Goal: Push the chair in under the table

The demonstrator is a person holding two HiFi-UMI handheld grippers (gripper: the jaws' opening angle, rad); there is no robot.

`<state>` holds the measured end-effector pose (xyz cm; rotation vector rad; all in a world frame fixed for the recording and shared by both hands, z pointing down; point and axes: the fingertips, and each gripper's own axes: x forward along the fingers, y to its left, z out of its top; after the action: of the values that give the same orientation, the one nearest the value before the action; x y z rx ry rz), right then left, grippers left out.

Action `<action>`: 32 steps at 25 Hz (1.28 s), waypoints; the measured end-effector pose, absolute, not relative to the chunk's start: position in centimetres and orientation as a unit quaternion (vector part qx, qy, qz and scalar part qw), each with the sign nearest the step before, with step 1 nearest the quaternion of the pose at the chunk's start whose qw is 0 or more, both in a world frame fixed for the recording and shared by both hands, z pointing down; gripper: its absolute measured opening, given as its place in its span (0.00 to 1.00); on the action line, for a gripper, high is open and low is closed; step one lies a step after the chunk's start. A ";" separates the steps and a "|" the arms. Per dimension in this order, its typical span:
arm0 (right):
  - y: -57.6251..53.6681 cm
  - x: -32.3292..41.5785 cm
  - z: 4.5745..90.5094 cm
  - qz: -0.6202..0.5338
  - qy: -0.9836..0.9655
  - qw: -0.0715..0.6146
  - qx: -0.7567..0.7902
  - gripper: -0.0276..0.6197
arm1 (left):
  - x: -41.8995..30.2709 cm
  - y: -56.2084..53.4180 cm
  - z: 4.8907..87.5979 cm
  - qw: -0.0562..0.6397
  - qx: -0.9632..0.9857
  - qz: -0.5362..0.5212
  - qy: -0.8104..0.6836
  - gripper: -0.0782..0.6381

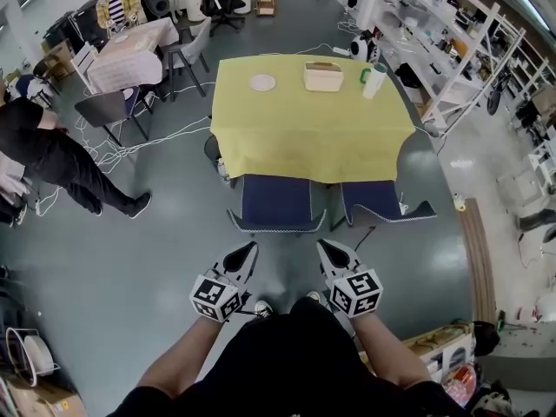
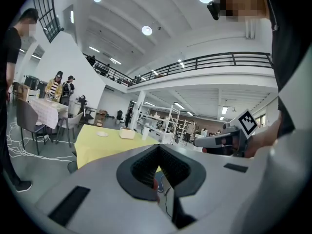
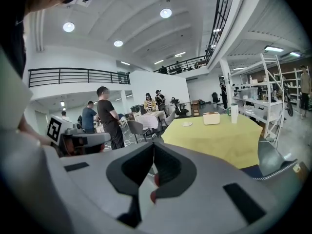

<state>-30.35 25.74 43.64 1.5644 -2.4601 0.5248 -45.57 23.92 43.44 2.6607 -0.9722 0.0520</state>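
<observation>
Chairs stand side by side at the near edge of the table (image 1: 261,137), which wears a yellow cloth. Both have navy seats with pale grey rims. The left chair (image 1: 276,203) sits square, its front tucked under the cloth's hem; the right chair (image 1: 380,201) is skewed. The left gripper (image 1: 249,252) and right gripper (image 1: 324,248) hover short of them, each with jaws pressed together on nothing.

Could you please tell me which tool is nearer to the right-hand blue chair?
Right. The right tool is just short of the chair's near left corner; the left tool sits behind the other chair, farther off.
</observation>
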 end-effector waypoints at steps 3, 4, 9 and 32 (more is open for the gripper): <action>26.2 -30.1 43.9 0.180 -0.820 0.094 0.535 0.06 | -45.8 24.0 43.7 0.154 0.929 0.022 -0.335 0.12; 26.1 -29.9 43.9 0.182 -0.818 0.095 0.537 0.06 | -45.9 23.9 43.8 0.155 0.929 0.023 -0.334 0.12; 25.4 -29.4 44.8 0.189 -0.815 0.104 0.537 0.06 | -45.9 23.2 44.8 0.166 0.927 0.023 -0.336 0.12; 9.6 -25.0 46.9 0.209 -0.849 0.090 0.477 0.06 | -40.9 8.4 45.8 0.169 0.906 0.048 -0.385 0.12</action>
<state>-24.97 9.62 46.88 1.4181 -2.5240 0.6218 -40.92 8.41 45.85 2.5752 -1.0937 0.1370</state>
